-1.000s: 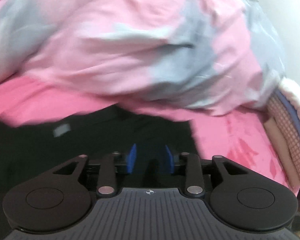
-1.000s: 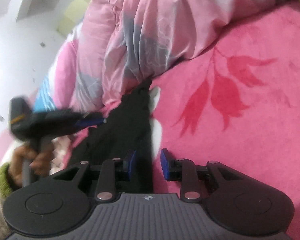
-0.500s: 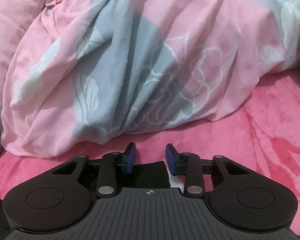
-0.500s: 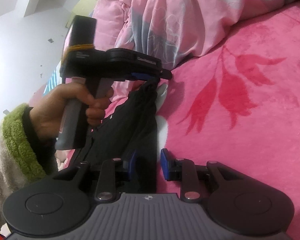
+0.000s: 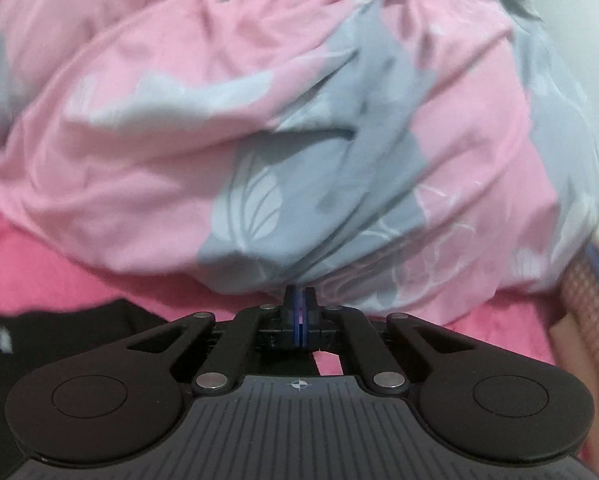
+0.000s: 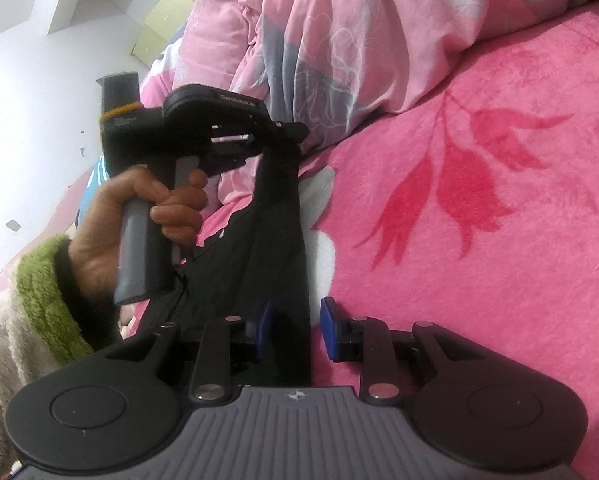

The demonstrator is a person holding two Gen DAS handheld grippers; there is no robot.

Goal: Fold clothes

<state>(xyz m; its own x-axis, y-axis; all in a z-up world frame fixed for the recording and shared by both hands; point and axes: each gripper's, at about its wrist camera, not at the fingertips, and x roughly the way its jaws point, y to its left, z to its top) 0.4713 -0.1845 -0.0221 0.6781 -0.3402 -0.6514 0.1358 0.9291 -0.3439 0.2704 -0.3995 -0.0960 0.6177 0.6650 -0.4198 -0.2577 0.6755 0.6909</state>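
The black garment (image 6: 277,248) lies in a long strip on the pink bed blanket (image 6: 479,260), running from the 6 o'clock edge of the right wrist view up toward 12 o'clock. Its far end is lifted off the blanket and pinched in the left gripper (image 6: 295,131), whose fingers are pressed together on the cloth. In the left wrist view the left gripper (image 5: 300,320) shows its blue pads closed flat against each other, and more of the black garment (image 5: 59,332) spreads at 8 o'clock below it. A hand (image 6: 139,216) with a green cuff (image 6: 47,292) wraps the grey handle of that tool at 9 o'clock in the right wrist view.

The right gripper (image 6: 295,330) stands with its fingers apart. The near end of the garment passes between them, lying against the left blue pad and clear of the right one, which hangs over bare blanket.

A rumpled pink and grey quilt (image 5: 299,120) with a flower print fills the upper part of the left wrist view and sits at 12 o'clock in the right wrist view, just beyond the lifted end of the garment. Red flower shapes (image 6: 471,184) mark the blanket at 2 o'clock. A white wall (image 6: 27,92) shows at 10 o'clock.
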